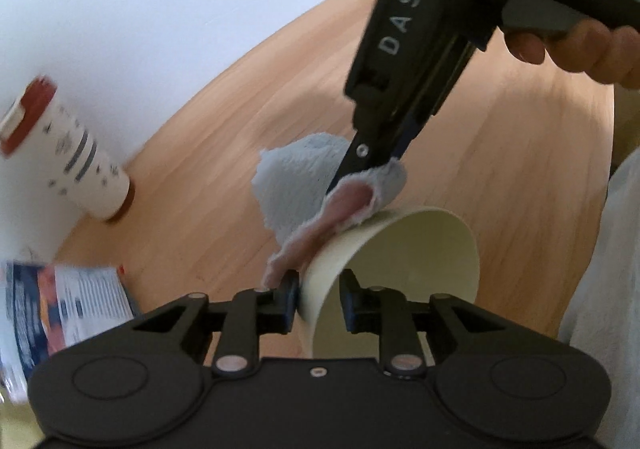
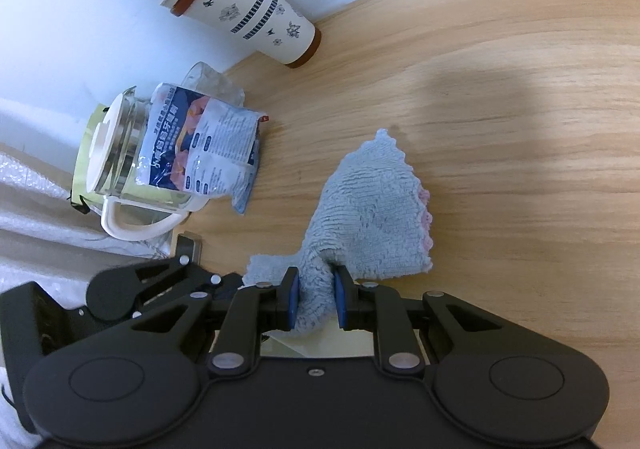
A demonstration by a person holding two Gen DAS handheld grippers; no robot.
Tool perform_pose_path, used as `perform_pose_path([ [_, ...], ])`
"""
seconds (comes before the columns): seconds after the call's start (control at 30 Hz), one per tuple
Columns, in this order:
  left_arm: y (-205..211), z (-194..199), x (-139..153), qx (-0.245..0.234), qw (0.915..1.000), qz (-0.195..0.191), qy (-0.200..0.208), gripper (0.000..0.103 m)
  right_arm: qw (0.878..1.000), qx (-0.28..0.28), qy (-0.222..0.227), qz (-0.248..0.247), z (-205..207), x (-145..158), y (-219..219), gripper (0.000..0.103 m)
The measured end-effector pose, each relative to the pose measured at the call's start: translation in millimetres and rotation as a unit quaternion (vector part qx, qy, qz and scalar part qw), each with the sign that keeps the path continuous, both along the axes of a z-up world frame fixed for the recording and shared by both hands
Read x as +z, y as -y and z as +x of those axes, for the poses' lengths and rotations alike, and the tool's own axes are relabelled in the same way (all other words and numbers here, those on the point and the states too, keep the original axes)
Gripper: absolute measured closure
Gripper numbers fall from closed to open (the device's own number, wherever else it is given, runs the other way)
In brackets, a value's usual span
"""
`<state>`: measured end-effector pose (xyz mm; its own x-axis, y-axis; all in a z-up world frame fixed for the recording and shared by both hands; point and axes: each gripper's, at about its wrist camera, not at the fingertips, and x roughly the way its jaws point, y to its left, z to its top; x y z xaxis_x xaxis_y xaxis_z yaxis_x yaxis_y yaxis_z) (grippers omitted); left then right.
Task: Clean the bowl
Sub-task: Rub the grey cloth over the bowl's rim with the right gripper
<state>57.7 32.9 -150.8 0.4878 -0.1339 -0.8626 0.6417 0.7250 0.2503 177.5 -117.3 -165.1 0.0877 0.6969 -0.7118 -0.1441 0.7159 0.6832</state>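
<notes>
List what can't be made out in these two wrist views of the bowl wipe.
- Bowl inside: left wrist view shows mainly its outer wall, so soiling can't be judged.
- Bowl in the right wrist view: only a pale sliver shows below the cloth, behind the right gripper.
- Cup print: motion-blurred in the left wrist view.
- Packet text: too small to read.
- Left gripper fingers: whether both pads press the bowl wall is unclear.
</notes>
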Motion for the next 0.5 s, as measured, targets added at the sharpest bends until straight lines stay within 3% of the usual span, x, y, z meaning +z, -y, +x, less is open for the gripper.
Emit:
perform_pose_path([
  [0.17,8.2,-2.5,-0.2,-0.02,0.9995,0.015,0.021,0.092,1.0,-0.004,-0.001,0.002,-1.4,-0.6,3.5,0.081],
  [0.3,10.1,-0.9,-0.3,-0.004,0.9996,0.01,0.026,0.094,1.0,-0.017,-0.009,0.007,-0.4,-4.5,14.4,0.081],
  [0.5,11.0,14.1,-1.4,0.061,0.9975,-0.018,0.031,0.095,0.996,-0.083,-0.025,0.026,7.5,-10.3,56.3,0.081],
])
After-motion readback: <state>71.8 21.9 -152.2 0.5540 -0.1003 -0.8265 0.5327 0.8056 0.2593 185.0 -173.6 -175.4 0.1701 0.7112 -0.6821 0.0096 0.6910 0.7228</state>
